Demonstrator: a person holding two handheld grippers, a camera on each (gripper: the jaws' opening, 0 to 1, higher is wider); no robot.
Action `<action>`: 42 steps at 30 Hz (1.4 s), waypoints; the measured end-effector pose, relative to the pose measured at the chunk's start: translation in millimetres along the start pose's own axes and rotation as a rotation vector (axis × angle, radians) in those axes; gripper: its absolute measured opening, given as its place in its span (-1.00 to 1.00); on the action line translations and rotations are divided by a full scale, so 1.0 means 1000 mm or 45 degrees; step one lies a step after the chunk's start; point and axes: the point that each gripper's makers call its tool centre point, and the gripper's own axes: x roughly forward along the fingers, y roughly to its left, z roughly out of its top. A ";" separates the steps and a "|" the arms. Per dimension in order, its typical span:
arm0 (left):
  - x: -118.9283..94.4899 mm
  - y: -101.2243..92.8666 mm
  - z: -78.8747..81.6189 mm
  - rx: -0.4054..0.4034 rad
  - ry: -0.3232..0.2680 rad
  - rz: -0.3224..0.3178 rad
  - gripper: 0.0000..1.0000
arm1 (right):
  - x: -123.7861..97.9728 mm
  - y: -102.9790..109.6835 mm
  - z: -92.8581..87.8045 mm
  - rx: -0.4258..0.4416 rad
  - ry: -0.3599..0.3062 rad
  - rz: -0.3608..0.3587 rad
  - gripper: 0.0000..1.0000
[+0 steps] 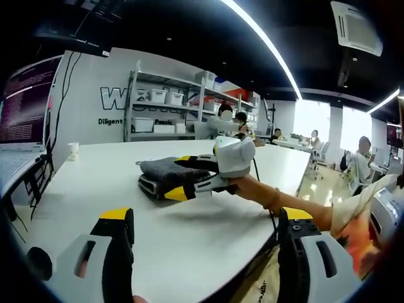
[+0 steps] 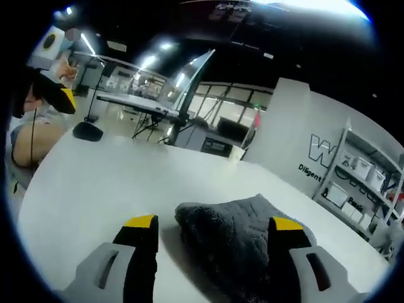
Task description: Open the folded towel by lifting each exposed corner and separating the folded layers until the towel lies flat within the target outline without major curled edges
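A dark grey towel (image 1: 161, 173) lies folded in a thick stack on the white table (image 1: 101, 189). My right gripper (image 1: 180, 175) comes in from the right, held by a hand, its yellow-tipped jaws open above and below the towel's near end. In the right gripper view the towel (image 2: 233, 237) lies between the jaws of the right gripper (image 2: 214, 222), close against the right-hand one. My left gripper (image 1: 205, 214) hovers open over the near table, short of the towel, with nothing between its jaws.
An open laptop (image 1: 25, 101) and cables sit at the table's left edge, with a paper cup (image 1: 74, 150) behind them. Storage shelves (image 1: 164, 107) and several seated people are in the background. A black round object (image 2: 87, 130) rests on the far table.
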 end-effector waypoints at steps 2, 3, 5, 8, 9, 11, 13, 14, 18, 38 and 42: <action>0.000 0.000 0.000 0.000 0.002 0.001 0.87 | 0.000 0.001 0.000 0.009 0.000 0.010 0.45; 0.000 0.000 0.000 0.001 0.001 0.000 0.87 | 0.000 0.003 0.000 0.010 -0.003 0.020 0.57; -0.001 -0.001 0.000 0.004 0.000 -0.001 0.87 | -0.001 0.006 0.001 0.010 -0.005 0.036 0.76; -0.002 -0.001 0.000 0.005 -0.003 -0.002 0.87 | -0.003 0.008 -0.001 -0.015 0.010 0.036 0.85; -0.002 0.000 0.000 0.003 -0.003 0.000 0.87 | -0.005 0.007 -0.001 -0.016 0.012 0.031 0.91; -0.003 0.001 0.000 0.002 -0.003 0.003 0.87 | -0.007 0.005 -0.003 0.006 0.010 0.031 0.98; -0.003 0.001 0.000 0.002 -0.004 0.005 0.87 | -0.009 0.006 -0.006 0.043 0.033 0.057 0.99; -0.003 0.001 0.000 0.002 -0.004 0.007 0.87 | -0.011 0.007 -0.006 0.054 0.026 0.068 0.99; -0.004 0.001 0.000 0.004 -0.003 0.009 0.87 | -0.014 0.007 -0.006 0.053 0.038 0.074 0.99; -0.003 0.002 0.002 0.011 0.001 0.021 0.87 | -0.110 -0.015 -0.012 0.159 0.091 -0.004 0.97; -0.002 -0.001 0.003 0.021 -0.001 -0.006 0.88 | -0.134 -0.004 -0.018 0.157 0.092 0.033 0.98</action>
